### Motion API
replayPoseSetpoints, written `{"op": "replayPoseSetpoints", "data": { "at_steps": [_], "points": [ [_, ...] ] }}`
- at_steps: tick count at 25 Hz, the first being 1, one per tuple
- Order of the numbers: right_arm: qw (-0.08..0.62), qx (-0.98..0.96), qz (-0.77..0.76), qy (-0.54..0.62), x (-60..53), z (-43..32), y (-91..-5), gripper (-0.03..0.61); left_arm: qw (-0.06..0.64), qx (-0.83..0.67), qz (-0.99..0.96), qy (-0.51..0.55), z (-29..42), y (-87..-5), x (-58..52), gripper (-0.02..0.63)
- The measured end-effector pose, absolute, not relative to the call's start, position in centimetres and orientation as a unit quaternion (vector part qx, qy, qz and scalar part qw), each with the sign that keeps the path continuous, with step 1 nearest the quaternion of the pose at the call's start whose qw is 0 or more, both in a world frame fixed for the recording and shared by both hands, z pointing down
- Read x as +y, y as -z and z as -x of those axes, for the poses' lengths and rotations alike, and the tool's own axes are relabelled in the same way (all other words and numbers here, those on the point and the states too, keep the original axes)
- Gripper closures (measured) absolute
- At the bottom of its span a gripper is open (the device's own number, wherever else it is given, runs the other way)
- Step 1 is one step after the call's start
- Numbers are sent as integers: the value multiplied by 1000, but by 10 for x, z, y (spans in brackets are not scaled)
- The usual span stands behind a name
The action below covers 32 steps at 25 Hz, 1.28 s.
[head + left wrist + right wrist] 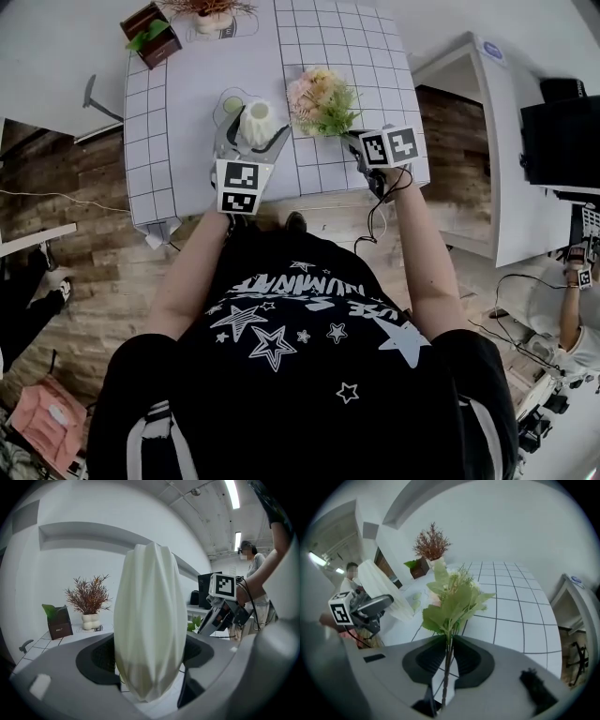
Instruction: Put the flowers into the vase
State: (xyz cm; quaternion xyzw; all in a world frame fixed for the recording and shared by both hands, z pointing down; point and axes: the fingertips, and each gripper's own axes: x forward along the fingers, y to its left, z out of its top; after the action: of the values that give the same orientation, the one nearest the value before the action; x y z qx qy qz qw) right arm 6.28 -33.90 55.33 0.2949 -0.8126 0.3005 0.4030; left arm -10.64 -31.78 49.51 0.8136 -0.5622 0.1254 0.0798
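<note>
A ribbed white vase stands near the table's front edge, and my left gripper is shut on its lower body. In the left gripper view the vase fills the gap between the dark pads. A bunch of pink flowers with green leaves hangs just right of the vase, lifted off the table. My right gripper is shut on its stems. In the right gripper view the thin stems run between the closed pads and the leaves rise above them. The vase shows at the left there.
The table wears a white cloth with a grid. At its far end stand a white pot of dried reddish twigs and a brown box with green leaves. A white cabinet is on the right, another person beyond it.
</note>
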Motion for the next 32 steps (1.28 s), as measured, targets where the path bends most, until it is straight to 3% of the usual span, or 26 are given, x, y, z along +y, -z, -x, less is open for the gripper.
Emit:
{"op": "replayPoseSetpoints", "data": {
  "at_steps": [6,11,14,17,32],
  "points": [
    [468,-785,-293,-282,-329,-67,-577,516,79,-562,-814,-125,106,-495,-318,229],
    [501,-767,-296,-269,-330,-71,-587,454,79,-562,-814,-124,106,-495,-318,229],
    [508,-770,-285,-262,-330,-68,-591,460,79,-562,-814,-123,106,-495,-319,229],
    [506,-773,-273,-270,-328,-64,-595,512,80,-562,-814,-123,106,-495,-319,229],
    [329,-884,-257,-212,-340,-21,-506,535,79,-559,-817,-120,106,-494,-318,227]
  ]
}}
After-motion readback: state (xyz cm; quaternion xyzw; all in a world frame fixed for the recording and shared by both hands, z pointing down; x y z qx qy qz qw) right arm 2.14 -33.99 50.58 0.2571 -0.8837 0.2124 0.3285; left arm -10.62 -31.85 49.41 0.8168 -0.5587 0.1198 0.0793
